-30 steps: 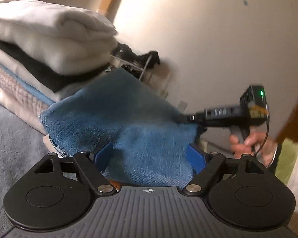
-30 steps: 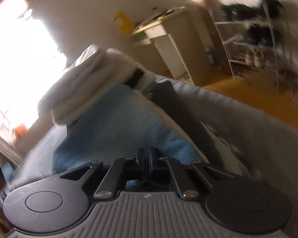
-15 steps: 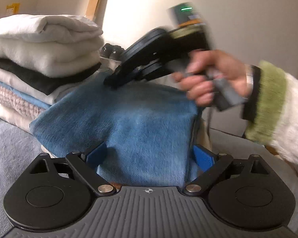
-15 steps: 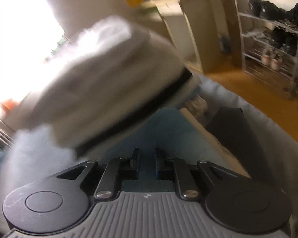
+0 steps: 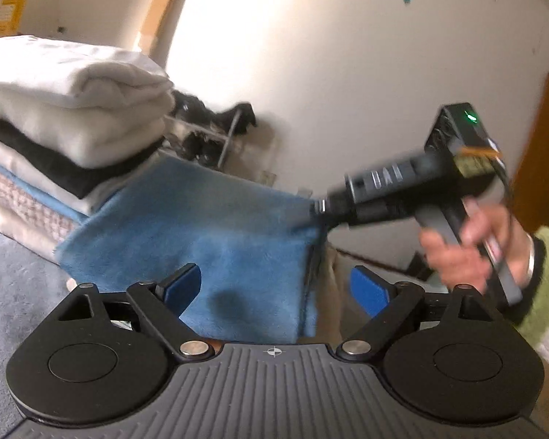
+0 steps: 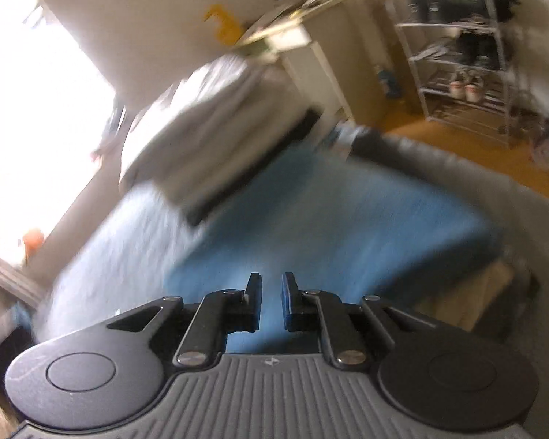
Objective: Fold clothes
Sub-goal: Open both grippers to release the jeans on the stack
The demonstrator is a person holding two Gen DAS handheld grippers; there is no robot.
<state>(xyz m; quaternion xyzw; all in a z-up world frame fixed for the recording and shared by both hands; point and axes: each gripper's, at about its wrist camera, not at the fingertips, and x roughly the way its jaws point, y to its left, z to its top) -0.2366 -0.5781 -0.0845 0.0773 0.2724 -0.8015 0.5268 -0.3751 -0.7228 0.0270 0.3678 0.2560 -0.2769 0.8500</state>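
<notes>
A folded blue denim garment (image 5: 201, 226) lies on a grey blanket (image 5: 11, 292), partly tucked against a tall stack of folded clothes (image 5: 73, 109). My left gripper (image 5: 274, 287) stands wide at the garment's near edge. The cloth lies between its blue pads (image 5: 183, 285) without being pressed, and the jaws are closing a little. My right gripper (image 5: 320, 206), held by a hand (image 5: 468, 248), is at the garment's far right corner. In the blurred right wrist view, the right gripper (image 6: 272, 285) shows a narrow gap that is opening, with nothing between the fingers, above the blue garment (image 6: 329, 226).
The stack of clothes (image 6: 201, 139) sits left of the garment. A metal shoe rack (image 6: 465, 66) and a white desk (image 6: 311, 55) stand beyond the blanket on an orange floor. A pale wall rises behind everything in the left wrist view.
The right gripper swung across the garment toward the stack, then came back to its right corner. Its fingers went from shut to slightly parted. The left gripper stayed put.
</notes>
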